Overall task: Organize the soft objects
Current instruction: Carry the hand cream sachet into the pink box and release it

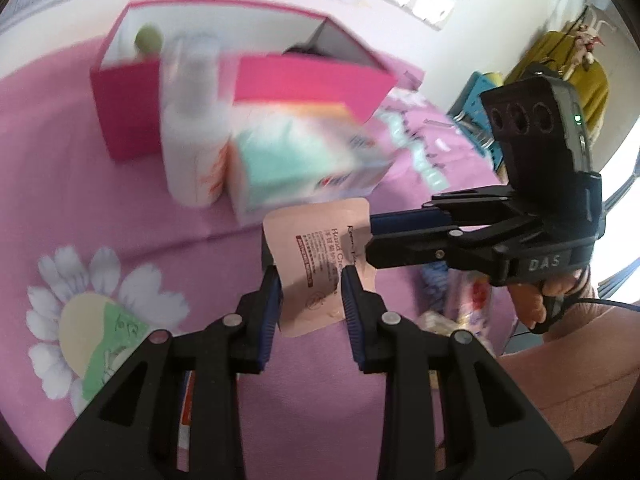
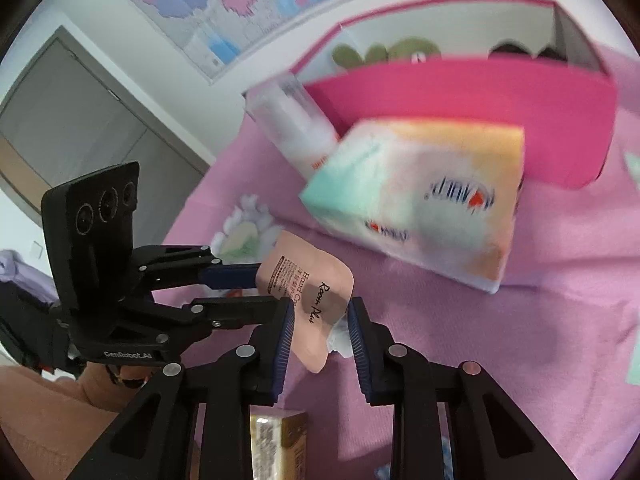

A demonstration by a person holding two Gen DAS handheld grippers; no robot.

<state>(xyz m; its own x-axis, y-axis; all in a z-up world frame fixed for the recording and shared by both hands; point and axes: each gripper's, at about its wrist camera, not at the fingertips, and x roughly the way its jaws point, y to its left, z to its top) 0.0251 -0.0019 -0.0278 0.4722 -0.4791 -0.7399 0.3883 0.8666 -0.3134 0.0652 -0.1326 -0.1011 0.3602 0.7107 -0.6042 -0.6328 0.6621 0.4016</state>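
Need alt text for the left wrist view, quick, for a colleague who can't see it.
Both grippers, left gripper and right gripper, pinch one pink hand cream sachet above a pink bedspread. Behind it: tissue pack, white bottle, pink box.

The tissue pack (image 1: 304,160) and the white bottle (image 1: 192,128) are smeared by motion blur in both views, so the print on them cannot be read. Inside the pink box (image 2: 480,112) only the tops of some green things (image 2: 384,54) and a dark thing (image 2: 508,50) show above its front wall, and what they are cannot be told. The gold packet (image 2: 280,444) is cut off by the lower edge of the right wrist view and partly hidden behind the black gripper frame.
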